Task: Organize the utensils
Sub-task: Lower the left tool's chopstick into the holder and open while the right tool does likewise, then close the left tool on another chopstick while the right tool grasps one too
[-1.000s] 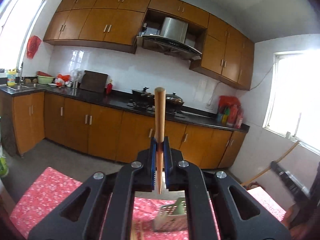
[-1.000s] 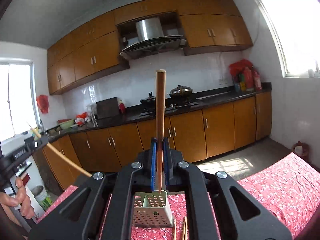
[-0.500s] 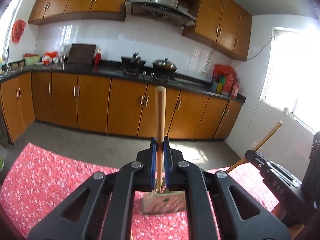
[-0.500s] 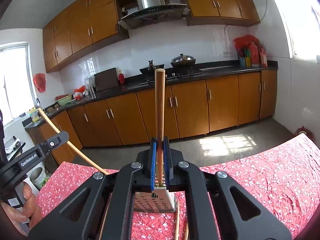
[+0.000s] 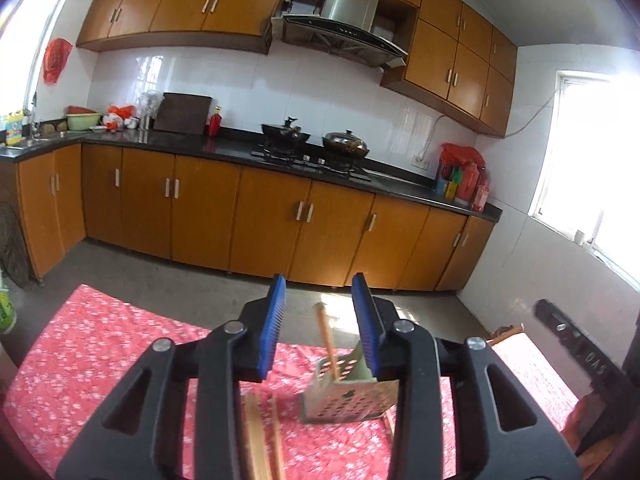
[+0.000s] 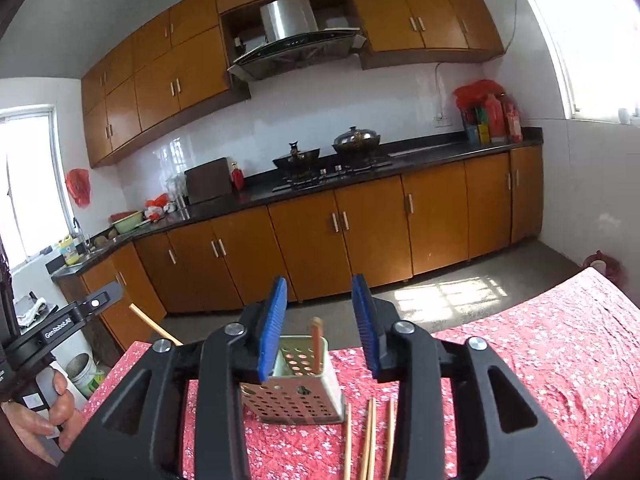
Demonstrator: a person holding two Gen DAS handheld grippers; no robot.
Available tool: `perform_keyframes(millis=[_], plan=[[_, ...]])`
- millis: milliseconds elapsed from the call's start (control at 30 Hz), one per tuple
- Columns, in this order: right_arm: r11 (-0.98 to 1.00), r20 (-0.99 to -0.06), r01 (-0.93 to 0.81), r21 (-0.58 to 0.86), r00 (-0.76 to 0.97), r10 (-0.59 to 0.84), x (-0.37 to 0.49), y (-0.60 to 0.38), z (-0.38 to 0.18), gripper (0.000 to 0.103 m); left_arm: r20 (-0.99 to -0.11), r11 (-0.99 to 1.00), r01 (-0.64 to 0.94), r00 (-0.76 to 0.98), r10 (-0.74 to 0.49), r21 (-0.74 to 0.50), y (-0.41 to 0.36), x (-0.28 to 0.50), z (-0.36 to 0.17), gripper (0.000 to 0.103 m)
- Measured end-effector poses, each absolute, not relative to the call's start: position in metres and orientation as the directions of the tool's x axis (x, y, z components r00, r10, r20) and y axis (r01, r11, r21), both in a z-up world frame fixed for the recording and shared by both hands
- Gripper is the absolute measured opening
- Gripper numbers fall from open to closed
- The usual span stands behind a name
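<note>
A perforated metal utensil holder [image 5: 348, 398] [image 6: 296, 386] stands on the red flowered tablecloth [image 5: 100, 360]. My left gripper [image 5: 320, 322] hangs just above it, jaws opening. A wooden chopstick [image 5: 326, 340] stands loose between the blue pads with its lower end in the holder. My right gripper [image 6: 319, 326] is likewise opening over the holder, and a chopstick [image 6: 316, 342] stands free of its pads inside the holder. In the right wrist view a hand [image 6: 52, 412] holds the left gripper at the far left. A slanting chopstick [image 6: 154, 326] shows by its tip.
Loose chopsticks lie on the cloth in front of the holder [image 5: 260, 440] [image 6: 368, 432]. Beyond the table's far edge are a grey floor and a run of wooden kitchen cabinets [image 5: 272, 220]. The other gripper's black body [image 5: 568, 336] shows at the right of the left wrist view.
Both grippers sank toward the holder with a chopstick clamped upright, then spread their jaws. Each chopstick has slipped down out of the pads into the holder.
</note>
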State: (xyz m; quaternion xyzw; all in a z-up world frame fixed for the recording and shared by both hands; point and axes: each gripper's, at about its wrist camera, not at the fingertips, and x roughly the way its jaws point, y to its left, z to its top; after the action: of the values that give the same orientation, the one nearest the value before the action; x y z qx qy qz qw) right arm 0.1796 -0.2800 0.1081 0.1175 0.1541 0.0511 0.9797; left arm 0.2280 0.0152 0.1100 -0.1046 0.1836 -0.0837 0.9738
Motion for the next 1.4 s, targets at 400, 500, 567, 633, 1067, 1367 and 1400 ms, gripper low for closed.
perform_keyframes(millis=[400, 500, 567, 633, 1067, 1367, 1400], plan=[[0.981, -0.672, 0.050, 0.187, 0.735, 0.091, 0.164, -0.301, -0.034, 0.032, -0.605, 0.989, -0.021, 0.793, -0.073, -0.147, 0.072, 0.182, -0.012, 0.046], [0.981, -0.735, 0.030, 0.189, 0.667, 0.121, 0.162, -0.290, -0.070, 0.029, -0.671, 0.985, -0.031, 0.735, -0.093, -0.170, 0.077, 0.181, -0.042, 0.046], [0.984, -0.758, 0.030, 0.177, 0.642, 0.117, 0.162, -0.283, -0.085, 0.029, -0.695, 0.983, -0.030, 0.711, -0.109, -0.184, 0.078, 0.178, -0.057, 0.046], [0.985, -0.770, 0.030, 0.170, 0.628, 0.114, 0.160, -0.278, -0.096, 0.029, -0.706, 0.983, -0.028, 0.699, -0.111, -0.183, 0.076, 0.176, -0.066, 0.046], [0.984, -0.774, 0.127, 0.122, 0.633, 0.014, 0.166, -0.299, -0.110, 0.008, -0.755, 0.982, 0.078, 0.630, -0.182, -0.172, 0.034, 0.176, -0.092, 0.037], [0.989, -0.766, 0.113, 0.099, 0.643, 0.003, 0.161, -0.297, -0.109, 0.008, -0.786, 0.985, 0.099, 0.594, -0.172, -0.140, 0.018, 0.180, -0.101, 0.024], [0.989, -0.765, 0.112, 0.099, 0.643, 0.004, 0.160, -0.297, -0.110, 0.008, -0.786, 0.986, 0.099, 0.596, -0.166, -0.133, 0.017, 0.180, -0.102, 0.024]])
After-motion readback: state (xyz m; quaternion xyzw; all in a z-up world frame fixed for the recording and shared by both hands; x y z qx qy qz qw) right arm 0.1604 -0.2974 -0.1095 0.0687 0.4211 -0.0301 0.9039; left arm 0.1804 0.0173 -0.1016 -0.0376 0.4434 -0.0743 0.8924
